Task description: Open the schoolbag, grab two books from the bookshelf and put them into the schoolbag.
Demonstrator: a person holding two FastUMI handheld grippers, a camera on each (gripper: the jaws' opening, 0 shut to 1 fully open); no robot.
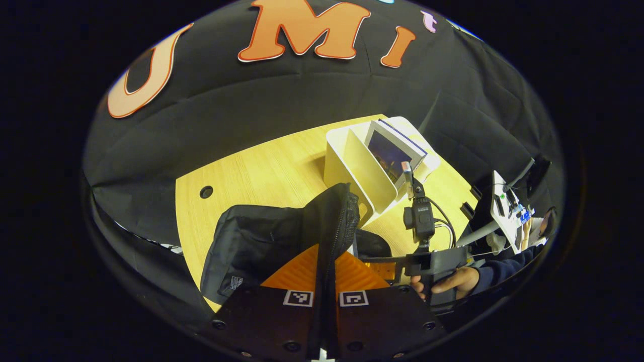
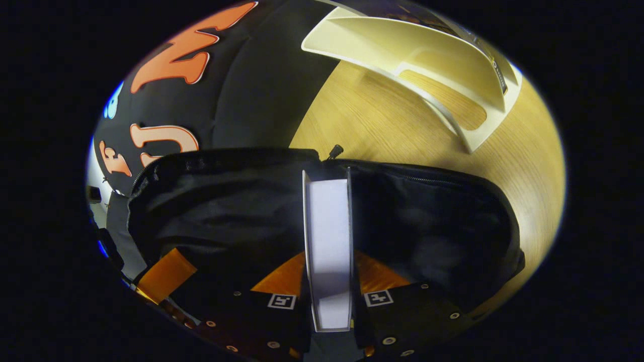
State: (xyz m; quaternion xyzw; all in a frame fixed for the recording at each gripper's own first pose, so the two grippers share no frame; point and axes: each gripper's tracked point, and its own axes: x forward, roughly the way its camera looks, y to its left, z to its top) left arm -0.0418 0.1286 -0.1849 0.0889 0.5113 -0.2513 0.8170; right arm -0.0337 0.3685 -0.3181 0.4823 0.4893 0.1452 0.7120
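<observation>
In the left gripper view, the left gripper (image 1: 324, 281) pinches a raised flap of the black schoolbag (image 1: 261, 246), which lies on the wooden table (image 1: 251, 171) before the black cloth wall; a white bookshelf (image 1: 362, 166) behind holds a book (image 1: 390, 153). In the right gripper view, the right gripper (image 2: 329, 296) clamps a white book (image 2: 328, 241) upright over the open schoolbag (image 2: 427, 216), bookshelf (image 2: 427, 55) beyond.

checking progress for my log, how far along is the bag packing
Done: the schoolbag is unzipped, and the left hand-held gripper pinches its flap up. In hand: the right hand-held gripper holds a book edge-on over the opening. Left: dropping it in. The bookshelf holds at least one more book; whether one is already inside, I cannot tell.
</observation>
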